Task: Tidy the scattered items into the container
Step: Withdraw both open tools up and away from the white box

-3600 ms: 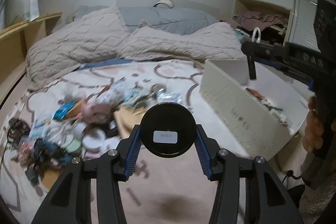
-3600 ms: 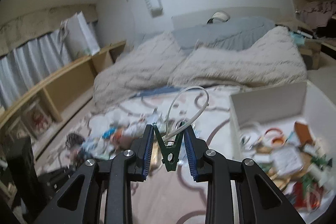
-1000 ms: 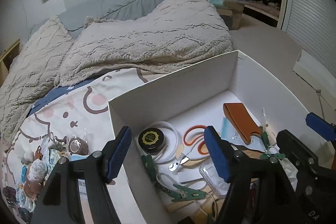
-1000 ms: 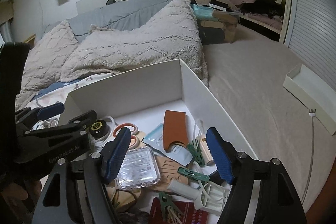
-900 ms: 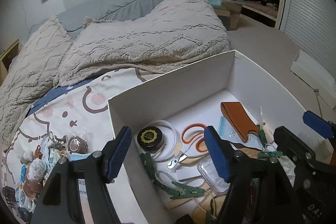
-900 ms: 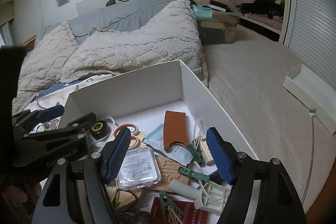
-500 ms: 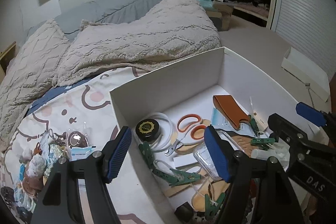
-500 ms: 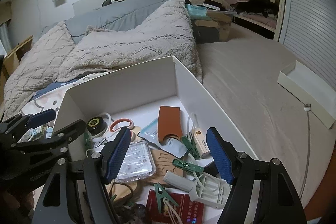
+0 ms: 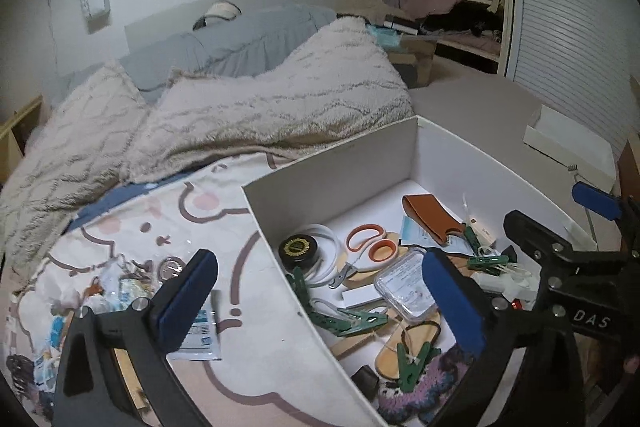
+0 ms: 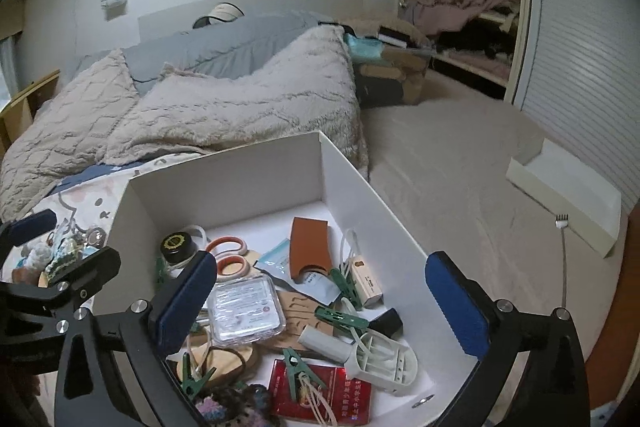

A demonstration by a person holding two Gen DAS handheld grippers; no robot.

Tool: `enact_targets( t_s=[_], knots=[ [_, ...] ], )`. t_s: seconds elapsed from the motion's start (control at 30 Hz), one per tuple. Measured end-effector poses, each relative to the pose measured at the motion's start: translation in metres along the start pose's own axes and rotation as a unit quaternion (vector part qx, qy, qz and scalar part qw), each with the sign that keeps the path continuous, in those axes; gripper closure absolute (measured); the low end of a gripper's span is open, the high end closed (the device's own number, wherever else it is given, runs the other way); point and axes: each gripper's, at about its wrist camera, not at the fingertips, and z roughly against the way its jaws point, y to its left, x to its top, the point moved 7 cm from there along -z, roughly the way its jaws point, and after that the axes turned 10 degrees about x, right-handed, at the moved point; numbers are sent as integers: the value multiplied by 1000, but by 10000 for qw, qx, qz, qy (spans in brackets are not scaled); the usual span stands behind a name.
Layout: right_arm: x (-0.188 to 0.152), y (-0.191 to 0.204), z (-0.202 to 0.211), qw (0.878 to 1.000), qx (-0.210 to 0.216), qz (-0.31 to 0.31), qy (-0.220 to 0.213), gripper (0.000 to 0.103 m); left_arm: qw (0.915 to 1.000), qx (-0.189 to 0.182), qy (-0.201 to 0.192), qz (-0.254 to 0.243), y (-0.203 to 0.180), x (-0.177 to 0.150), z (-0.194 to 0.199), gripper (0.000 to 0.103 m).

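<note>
Both grippers hang over the near end of the white box [image 10: 248,171], and both have just been opening: the left gripper [image 9: 320,295] now stands with its blue pads spread wide, nothing between them, straddling the box's left wall. The right gripper [image 10: 320,297] is spread just as wide and holds nothing, its pads above the clutter inside.

The box sits on a patterned sheet [image 9: 248,339], its far wall against a fluffy beige blanket [image 9: 280,107]. Inside, a black round tin [image 10: 178,247] lies near the far left corner with orange-handled scissors [image 10: 228,253] just to its right. A brown leather sleeve [image 10: 310,247] lies toward the far middle. A clear plastic case [image 10: 246,307] sits near the centre, green clothespins [image 10: 340,317] are scattered around it, and a red packet [image 10: 332,393] lies at the near edge beside a white plastic piece [image 10: 384,357].

Left of the box, on the sheet, a heap of scattered items [image 9: 120,287] is still outside: small packets, a ring-shaped thing and a printed sachet [image 9: 200,335] just beside the left gripper's left finger.
</note>
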Motion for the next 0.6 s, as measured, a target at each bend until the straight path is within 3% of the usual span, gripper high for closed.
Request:
enact_targets(
  t_s=[0.6],
  knots=[
    [-3, 7, 73, 9980, -111, 150, -609, 0, 9978, 227, -524, 348, 28, -20, 86, 0]
  ],
)
